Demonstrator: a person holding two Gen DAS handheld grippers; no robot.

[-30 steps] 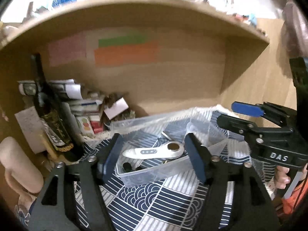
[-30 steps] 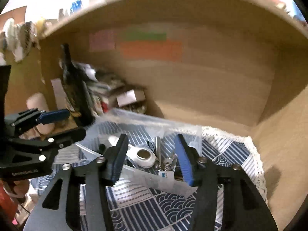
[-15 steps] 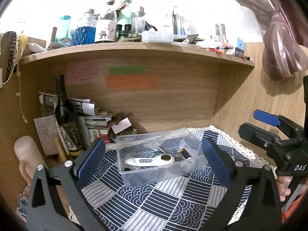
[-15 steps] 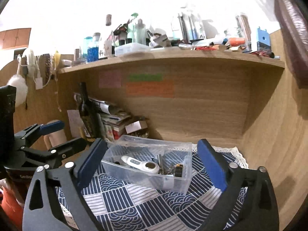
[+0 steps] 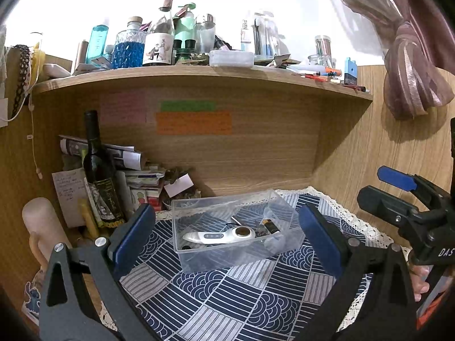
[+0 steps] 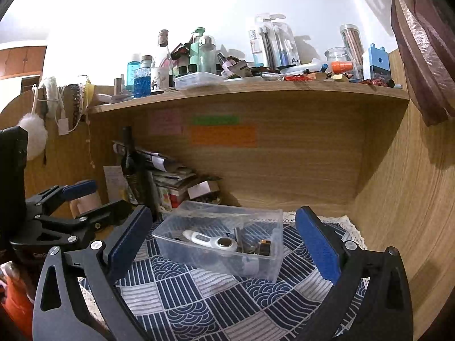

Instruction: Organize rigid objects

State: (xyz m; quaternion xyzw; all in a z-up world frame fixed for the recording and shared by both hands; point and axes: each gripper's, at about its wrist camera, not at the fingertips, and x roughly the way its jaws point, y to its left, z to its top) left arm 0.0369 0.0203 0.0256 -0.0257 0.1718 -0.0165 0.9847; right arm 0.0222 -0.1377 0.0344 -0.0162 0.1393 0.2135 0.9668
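Note:
A clear plastic box [image 5: 199, 255] [image 6: 264, 267] stands on the blue patterned cloth [image 5: 227, 292] [image 6: 199, 292] in the desk alcove. It holds a white thermometer-like device [image 5: 219, 235] [image 6: 212, 240] and several small dark items [image 5: 268, 227] [image 6: 266, 247]. My left gripper [image 5: 224, 237] is open and empty, held back from the box. My right gripper [image 6: 221, 240] is open and empty too, also back from the box. Each gripper shows at the side of the other's view: the right [image 5: 398, 199], the left [image 6: 82, 207].
A dark wine bottle [image 5: 99, 170] and a pile of papers and small boxes [image 5: 142, 176] stand at the back left. A cluttered shelf [image 5: 199, 71] runs above. Wooden walls close the back and right [image 6: 398, 199]. A pale cylinder [image 5: 42, 227] stands at the left.
Both grippers have pulled back from the box and opened wide. One second ago their fingers flanked the box closely; now it stands free on the cloth.

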